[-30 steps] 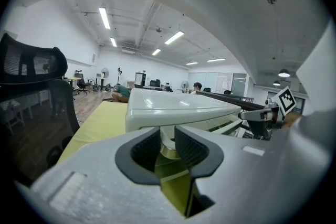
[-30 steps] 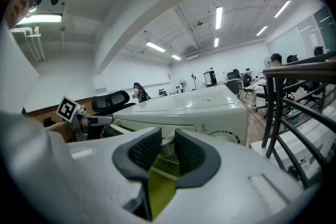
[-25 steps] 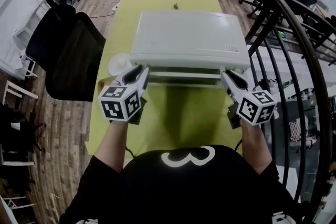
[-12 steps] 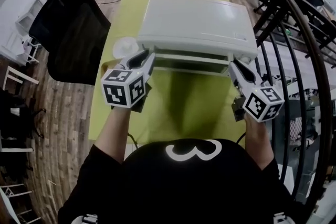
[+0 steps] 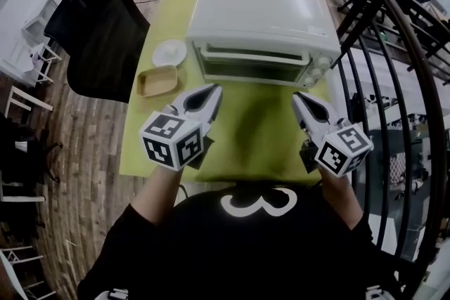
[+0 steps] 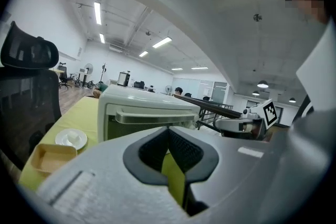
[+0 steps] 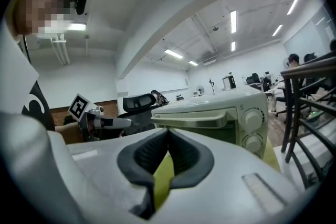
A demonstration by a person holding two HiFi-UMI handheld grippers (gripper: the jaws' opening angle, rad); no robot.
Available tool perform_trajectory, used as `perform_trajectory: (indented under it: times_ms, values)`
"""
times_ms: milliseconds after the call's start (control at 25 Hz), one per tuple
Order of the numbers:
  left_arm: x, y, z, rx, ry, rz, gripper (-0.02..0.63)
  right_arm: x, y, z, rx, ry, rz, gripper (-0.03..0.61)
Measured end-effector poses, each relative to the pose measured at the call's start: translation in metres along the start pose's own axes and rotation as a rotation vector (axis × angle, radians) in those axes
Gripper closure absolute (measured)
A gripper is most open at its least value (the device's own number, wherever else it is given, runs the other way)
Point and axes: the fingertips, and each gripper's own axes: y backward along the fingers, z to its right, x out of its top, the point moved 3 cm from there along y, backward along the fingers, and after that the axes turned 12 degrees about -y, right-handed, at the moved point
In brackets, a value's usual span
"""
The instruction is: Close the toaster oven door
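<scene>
The white toaster oven (image 5: 260,17) stands on the yellow-green table (image 5: 246,137) with its glass door (image 5: 256,67) upright and shut against the front. My left gripper (image 5: 214,89) hovers over the table a short way in front of the door's left end, jaws shut on nothing. My right gripper (image 5: 297,96) hangs in front of the door's right end, also shut and empty. Neither touches the oven. In the left gripper view the pads of the left gripper (image 6: 168,131) meet, with the toaster oven (image 6: 147,113) beyond. The right gripper (image 7: 168,134) faces the toaster oven (image 7: 210,113) and its knobs (image 7: 252,119).
A white plate (image 5: 169,52) and a tan shallow tray (image 5: 157,81) lie on the table left of the oven. A black office chair (image 5: 105,38) stands at the table's left side. A black metal railing (image 5: 394,81) runs close along the right.
Both grippers have drawn back from the oven's front toward the person. The door's front face now shows, shut. The right gripper's jaws have closed.
</scene>
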Motion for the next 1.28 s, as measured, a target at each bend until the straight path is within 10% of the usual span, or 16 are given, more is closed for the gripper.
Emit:
perform_trajectory:
  times_ms: [1280]
  values:
    - [-0.038,0.015,0.042,-0.055,0.054,-0.040,0.603,-0.046,0.016,-0.016,0.052,-0.047,-0.049,0.577]
